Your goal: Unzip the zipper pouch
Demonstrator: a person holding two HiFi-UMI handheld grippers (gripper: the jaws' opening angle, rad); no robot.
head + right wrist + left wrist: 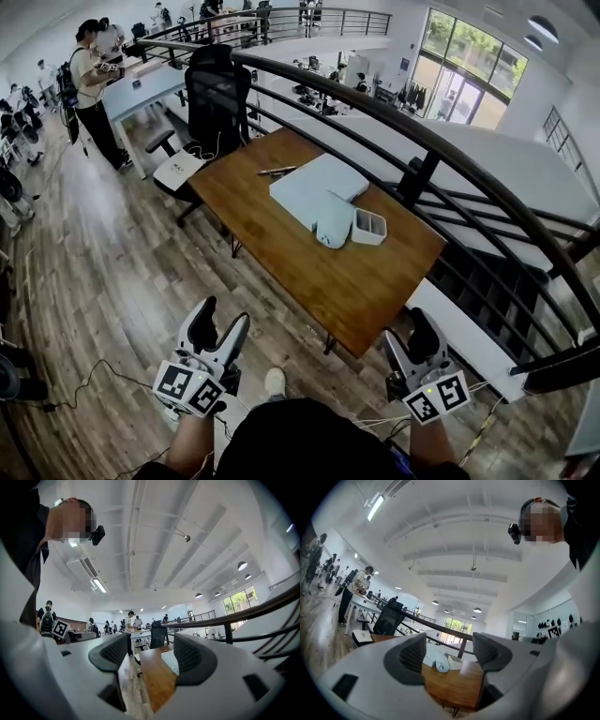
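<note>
The zipper pouch (334, 228) is small and pale blue; it lies on the wooden table (356, 286) against a larger flat pale blue case (314, 186). In the left gripper view the pouch (442, 665) shows far off between the jaws. Both grippers hang over the floor, short of the table's near edge. My left gripper (218, 322) (449, 651) is open with nothing between its fingers. My right gripper (409, 338) (149, 656) is open too and holds nothing; it looks along the table's (157, 679) long side.
A white compartment box (367, 226) sits right of the pouch and a pen (277, 171) lies at the table's far end. A black office chair (217, 94) stands behind the table. A dark curved railing (422, 141) runs along its right side. People stand at desks far left.
</note>
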